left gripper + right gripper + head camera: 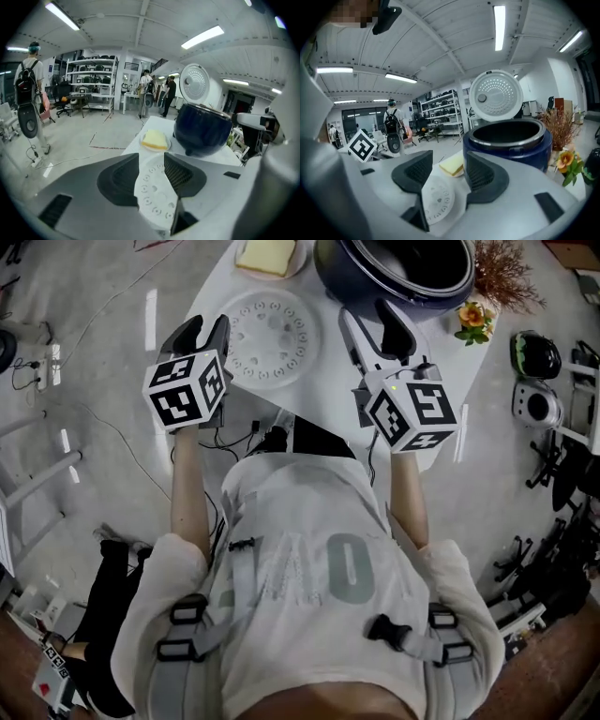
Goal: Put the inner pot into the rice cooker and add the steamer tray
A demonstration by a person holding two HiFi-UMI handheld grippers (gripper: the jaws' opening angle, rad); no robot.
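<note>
Steamer tray [270,338] lies flat (beside rice cooker [403,298]).

Parted tongs [447,172] before rice cooker [508,143]

- The person is wearing a pale short-sleeved T-shirt [309,521] with faded grey lettering, filling the lower centre.
- Grey harness straps [228,592] with black buckles [389,629] are crossing it.
- The left gripper [202,332] and right gripper [371,319] are showing grey shells, black ribbed pads [177,174] and black-and-white marker cubes [187,390].

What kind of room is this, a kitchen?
Probably a workshop or lab, not a kitchen: tall metal storage shelves, black office chairs, and long ceiling strip lights over a bare grey floor.
</note>
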